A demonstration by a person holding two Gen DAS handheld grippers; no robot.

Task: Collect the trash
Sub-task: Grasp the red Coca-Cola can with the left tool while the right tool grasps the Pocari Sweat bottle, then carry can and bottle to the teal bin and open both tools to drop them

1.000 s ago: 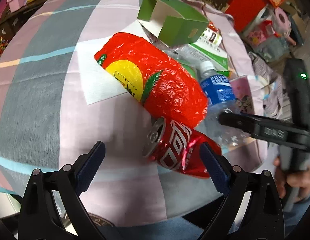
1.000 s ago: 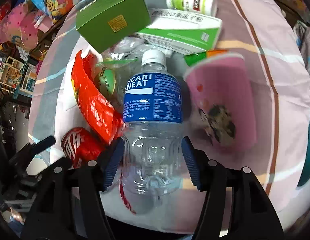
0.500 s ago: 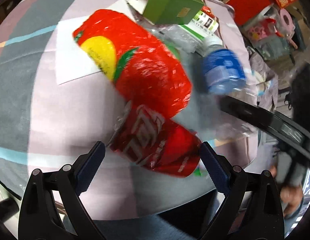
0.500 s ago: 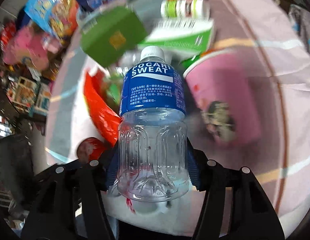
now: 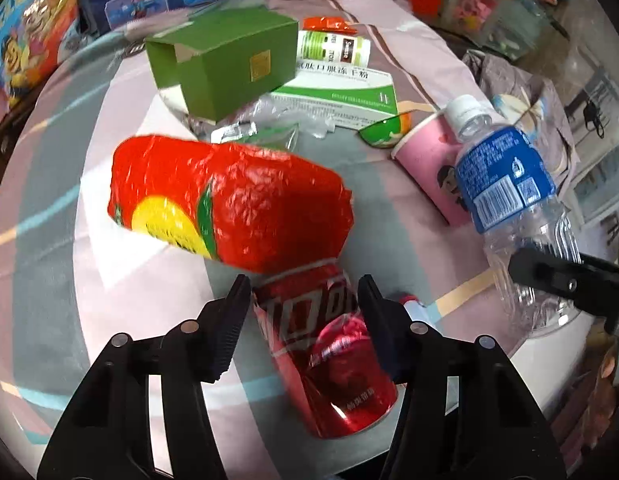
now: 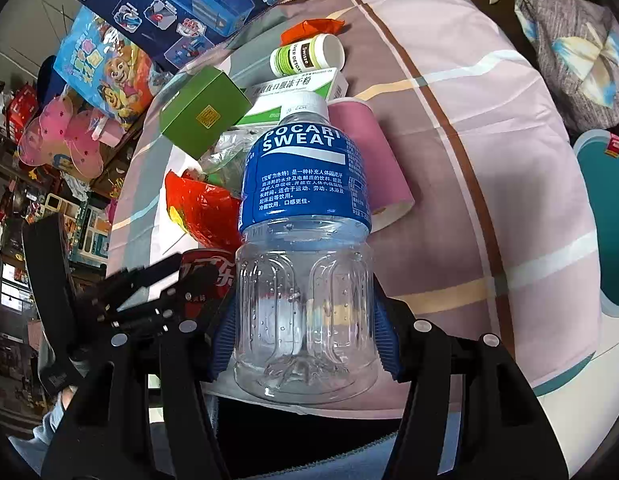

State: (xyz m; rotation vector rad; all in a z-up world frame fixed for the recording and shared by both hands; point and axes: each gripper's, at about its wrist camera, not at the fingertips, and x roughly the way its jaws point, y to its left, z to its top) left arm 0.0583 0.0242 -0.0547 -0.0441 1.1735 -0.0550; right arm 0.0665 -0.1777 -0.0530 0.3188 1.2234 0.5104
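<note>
A red soda can (image 5: 321, 344) lies on the striped tablecloth (image 5: 69, 272) between the fingers of my left gripper (image 5: 303, 300). Its jaws are closing, and both pads sit against the can's sides. In the right wrist view the can (image 6: 207, 270) and the left gripper (image 6: 149, 288) show at lower left. My right gripper (image 6: 303, 332) is shut on the clear lower body of an empty blue-labelled plastic bottle (image 6: 305, 240). It holds the bottle upright, off the cloth. From the left wrist view the bottle (image 5: 505, 176) hangs at the right.
A crinkled red snack bag (image 5: 229, 200) lies just past the can. Behind it are a green carton (image 5: 229, 60), a white-and-green medicine box (image 5: 341, 92), a supplement jar (image 5: 333, 46) and a pink paper cup (image 5: 433, 168). A teal tub (image 6: 613, 220) stands right of the table.
My left gripper swung round to line up with the can and narrowed from wide open onto its sides. My right gripper lifted the bottle and carried it away from the pile.
</note>
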